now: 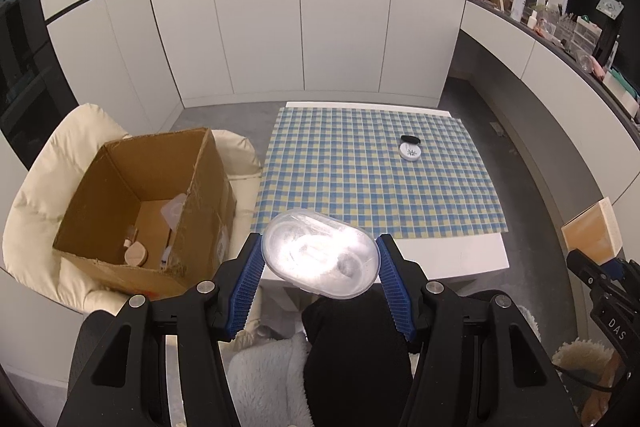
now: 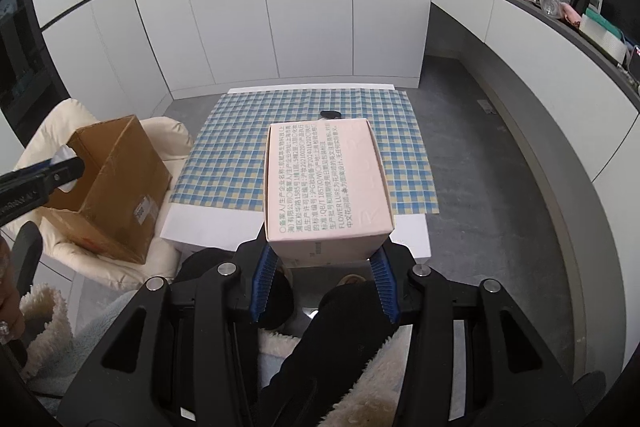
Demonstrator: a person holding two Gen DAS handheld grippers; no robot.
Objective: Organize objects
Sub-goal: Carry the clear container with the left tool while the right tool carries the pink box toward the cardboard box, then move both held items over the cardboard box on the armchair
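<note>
1. Far left: cardboard box (image 1: 148, 211) sits open on a cream cushioned chair (image 1: 44, 187), just beside the table. A few small items lie on its floor; what they are I cannot tell.
2. Left gripper (image 1: 320, 255): blue pads press either side of a clear oval container (image 1: 320, 253), jaws partly closed, container held above the table's near edge, to the right of the box. Risk: the shell is smooth and rounded and the pads grip only its ends, so it could rotate or pop out if tilted over the box rim.
3. Centre: white table (image 1: 452, 255) with blue-and-yellow checked cloth (image 1: 360, 179). A small round white tin (image 1: 410, 151) and a dark oval item (image 1: 410, 139) touching it remain on the cloth, well apart from both grippers.
4. Right gripper (image 2: 323, 259): pads clamp the near end of a pink printed carton (image 2: 326, 183), jaws partly closed, carton held over the table's near half. Risk: it is held at one end only and could droop or lever out.
5. Both loads likely head for the one box; grippers could collide there.
</note>
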